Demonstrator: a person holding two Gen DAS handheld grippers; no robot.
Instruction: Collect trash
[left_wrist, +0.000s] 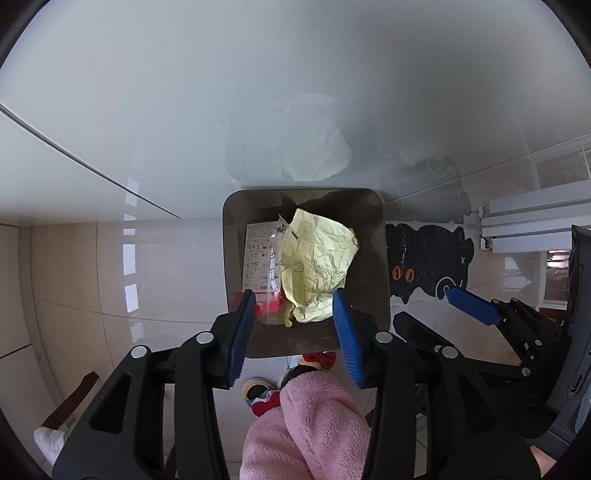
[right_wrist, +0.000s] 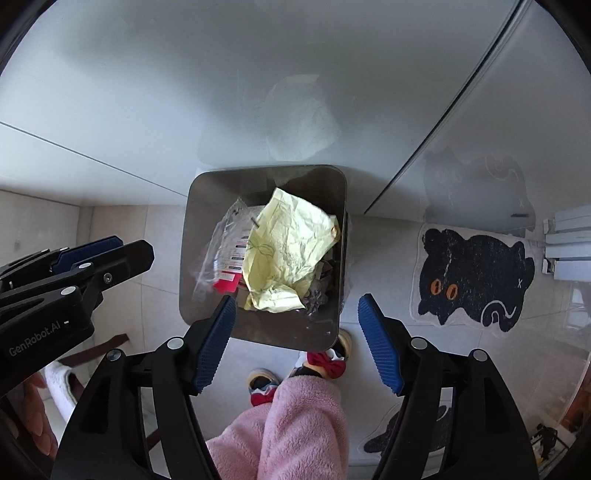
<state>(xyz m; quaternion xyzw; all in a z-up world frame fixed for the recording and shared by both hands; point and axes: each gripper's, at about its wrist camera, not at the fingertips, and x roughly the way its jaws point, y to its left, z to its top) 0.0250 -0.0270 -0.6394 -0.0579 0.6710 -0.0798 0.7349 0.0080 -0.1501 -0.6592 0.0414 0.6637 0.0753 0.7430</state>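
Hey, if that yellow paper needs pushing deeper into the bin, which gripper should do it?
Left, probably. The left gripper hangs open right over the crumpled yellow paper inside the bin, fingers framing it. The right gripper is open too, but sits nearer the bin's near rim and floor.

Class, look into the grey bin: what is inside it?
Inside the bin: crumpled yellow paper on top, a clear printed wrapper beside it, dark scraps underneath. Whatever lies lower is covered.
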